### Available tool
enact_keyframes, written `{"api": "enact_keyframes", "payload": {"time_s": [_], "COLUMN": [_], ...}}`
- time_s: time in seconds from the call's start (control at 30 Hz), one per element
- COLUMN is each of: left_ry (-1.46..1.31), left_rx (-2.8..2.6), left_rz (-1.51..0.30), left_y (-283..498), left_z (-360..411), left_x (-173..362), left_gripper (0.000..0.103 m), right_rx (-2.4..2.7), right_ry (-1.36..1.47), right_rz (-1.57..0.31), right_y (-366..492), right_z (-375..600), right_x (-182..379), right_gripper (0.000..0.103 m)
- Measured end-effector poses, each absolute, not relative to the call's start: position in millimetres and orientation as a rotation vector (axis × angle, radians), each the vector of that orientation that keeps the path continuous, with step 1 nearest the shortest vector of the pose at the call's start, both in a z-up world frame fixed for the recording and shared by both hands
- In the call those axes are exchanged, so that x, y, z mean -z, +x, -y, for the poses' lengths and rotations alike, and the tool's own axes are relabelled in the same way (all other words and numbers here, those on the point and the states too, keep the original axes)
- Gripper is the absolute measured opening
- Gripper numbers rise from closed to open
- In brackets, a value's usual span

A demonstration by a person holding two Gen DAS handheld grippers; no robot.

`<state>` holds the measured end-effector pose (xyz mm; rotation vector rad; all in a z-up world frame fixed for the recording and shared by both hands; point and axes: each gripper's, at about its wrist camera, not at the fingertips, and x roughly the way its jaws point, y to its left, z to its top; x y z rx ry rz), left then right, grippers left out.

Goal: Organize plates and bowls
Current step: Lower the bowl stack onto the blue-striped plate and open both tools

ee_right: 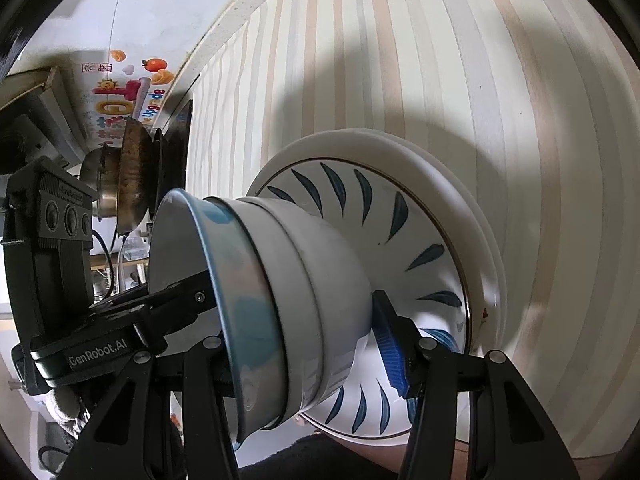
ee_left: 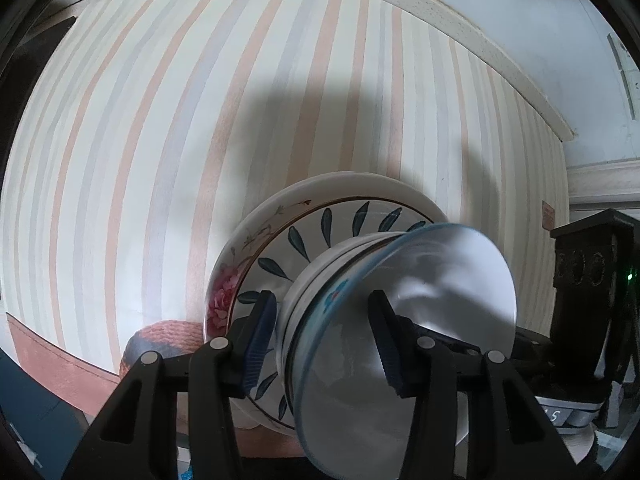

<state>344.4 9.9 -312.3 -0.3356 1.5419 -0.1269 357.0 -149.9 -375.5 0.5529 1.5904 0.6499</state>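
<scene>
Altogether the stack [ee_left: 320, 280] holds at least two plates and three nested bowls, resting on a striped cloth [ee_left: 160, 140]. Lowest is a white plate [ee_right: 460, 168] with a pink flower on its rim; on it sits a plate [ee_right: 420, 240] ringed with blue leaves. Two white bowls [ee_right: 320, 280] nest at that plate's centre, and a clear glass bowl [ee_left: 420, 340] sits in them. Both grippers straddle the bowls: the left gripper [ee_left: 324, 328] and right gripper [ee_right: 300, 328] each pinch the bowls' walls, one ribbed blue pad [ee_right: 390, 348] outside, the other finger inside the glass bowl
</scene>
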Motion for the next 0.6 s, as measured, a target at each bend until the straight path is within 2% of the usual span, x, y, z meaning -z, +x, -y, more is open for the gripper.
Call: {"api": "enact_keyframes", "payload": {"time_s": [0.2, 0.4, 0.53, 0.57, 0.6], "left_ry": [-0.269, -0.195, -0.129, -0.112, -0.093], "left_rx": [0.088, 0.035, 0.019, 0.015, 0.013], "left_rz": [-1.494, -1.393, -1.317, -1.298, -1.274], "left_y": [332, 307, 289, 286, 281], "left_z": [-9, -12, -13, -12, -13], "left_x": [297, 265, 242, 236, 229], "left_gripper": [0.044, 0.047, 0.048, 0.050, 0.059], "right_rx": [-0.623, -0.560, -0.451, -0.420, -0.399], "right_ry": [0.507, 0.405, 0.260, 0.223, 0.205], "right_rz": [-1.546, -1.429, -1.307, -1.272, -1.250], "right_y": [352, 337, 316, 309, 304], "right_z": [156, 168, 172, 172, 173], "right_x": [357, 304, 258, 246, 238], "right_gripper": [0.055, 0.056, 0.077, 0.083, 0.085]}}
